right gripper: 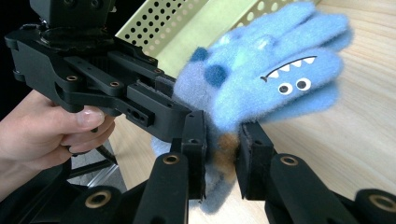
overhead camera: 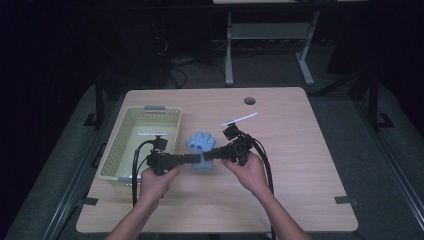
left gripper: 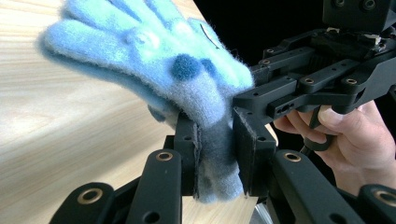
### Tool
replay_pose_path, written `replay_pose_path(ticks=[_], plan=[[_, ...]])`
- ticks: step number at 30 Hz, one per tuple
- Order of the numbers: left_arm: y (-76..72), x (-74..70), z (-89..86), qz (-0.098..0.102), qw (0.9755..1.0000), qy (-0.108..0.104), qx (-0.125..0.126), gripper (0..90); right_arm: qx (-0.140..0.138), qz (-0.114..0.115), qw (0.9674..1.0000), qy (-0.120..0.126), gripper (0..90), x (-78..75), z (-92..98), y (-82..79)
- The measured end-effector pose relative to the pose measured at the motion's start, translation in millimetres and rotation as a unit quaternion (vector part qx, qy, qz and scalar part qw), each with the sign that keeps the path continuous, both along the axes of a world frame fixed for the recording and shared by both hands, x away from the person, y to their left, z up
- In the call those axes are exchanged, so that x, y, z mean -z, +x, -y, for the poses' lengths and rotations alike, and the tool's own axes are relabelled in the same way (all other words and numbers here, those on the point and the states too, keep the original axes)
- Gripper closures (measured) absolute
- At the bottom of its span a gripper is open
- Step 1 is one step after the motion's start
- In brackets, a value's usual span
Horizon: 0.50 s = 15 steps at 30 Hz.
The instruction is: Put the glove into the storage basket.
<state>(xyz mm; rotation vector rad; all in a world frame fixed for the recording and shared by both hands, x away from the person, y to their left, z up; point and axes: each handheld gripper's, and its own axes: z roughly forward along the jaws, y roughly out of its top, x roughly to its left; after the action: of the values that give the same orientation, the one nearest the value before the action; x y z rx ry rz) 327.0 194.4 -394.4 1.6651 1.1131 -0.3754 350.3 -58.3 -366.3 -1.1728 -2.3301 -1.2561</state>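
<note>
Perforated basket is seen at centre-left on the tabletop, just beside a fuzzy blue glove at frame centre. The glove's cuff is clamped by both the left claw and right claw, angled inward from below.

Blue glove on wooden table, left gripper and right gripper meeting at it, pale basket beside.
</note>
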Motion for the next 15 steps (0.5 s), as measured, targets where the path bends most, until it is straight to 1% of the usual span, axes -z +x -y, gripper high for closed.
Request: replay_pose_path(ticks=[4, 7, 9, 15], plan=[[-2.9, 0.5, -7.9, 0.000, 1.0000, 0.002, -0.006, 71.8, -0.006, -0.004, 1.0000, 0.000, 75.1, 0.8, -6.9, 1.0], [-4.1, -0.2, -11.9, 0.001, 1.0000, 0.004, -0.009, 71.8, -0.013, 0.001, 0.9999, 0.000, 75.1, 1.4, -11.5, 2.0], [-4.7, -1.0, -15.3, 0.001, 0.9999, 0.007, -0.013, 71.8, -0.014, -0.001, 0.9999, 0.002, 75.1, 1.2, -14.8, 2.6], [-5.5, -1.9, -21.2, 0.001, 0.9998, 0.008, -0.020, 71.8, -0.021, -0.004, 0.9997, 0.007, 75.1, 2.1, -22.5, 6.0]])
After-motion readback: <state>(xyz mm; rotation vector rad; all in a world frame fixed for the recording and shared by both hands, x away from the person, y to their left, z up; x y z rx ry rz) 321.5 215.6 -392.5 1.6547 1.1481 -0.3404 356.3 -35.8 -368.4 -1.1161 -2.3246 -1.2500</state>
